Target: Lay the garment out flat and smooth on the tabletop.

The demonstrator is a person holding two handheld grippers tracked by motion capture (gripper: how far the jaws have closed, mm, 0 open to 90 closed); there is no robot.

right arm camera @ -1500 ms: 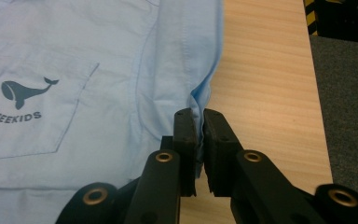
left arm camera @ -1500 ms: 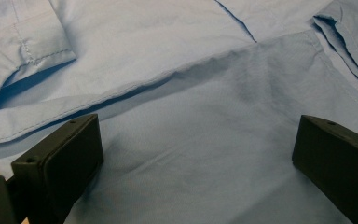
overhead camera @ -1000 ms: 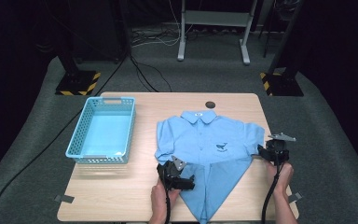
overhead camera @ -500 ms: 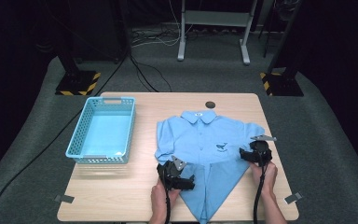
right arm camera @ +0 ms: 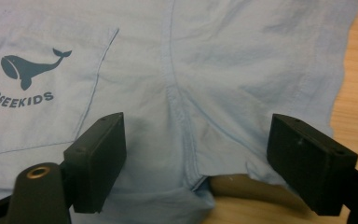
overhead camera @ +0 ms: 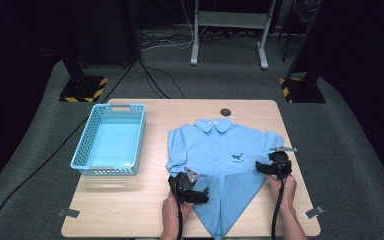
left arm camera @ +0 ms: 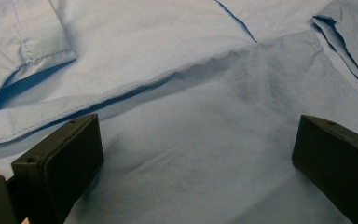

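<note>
I saw that each hand-held gripper was black: the left hand-held gripper (overhead camera: 196,190) carried a grey three-cornered plate on top, and so did the right hand-held gripper (overhead camera: 271,162). A black cable trailed from each toward the bottom edge. Up close, the jaws were blocky black pads with small holes at their corners; a brass-coloured ring sat at the right one's base. Both forearms were bare, without sleeves.

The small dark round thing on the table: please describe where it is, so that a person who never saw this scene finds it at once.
Start at the wooden table and go to its far edge, away from the person. There, just beyond the collar of the light blue shirt, lies a small dark round object. It is the one dark item on bare wood, apart from the shirt and the blue basket; what it is cannot be told.
</note>
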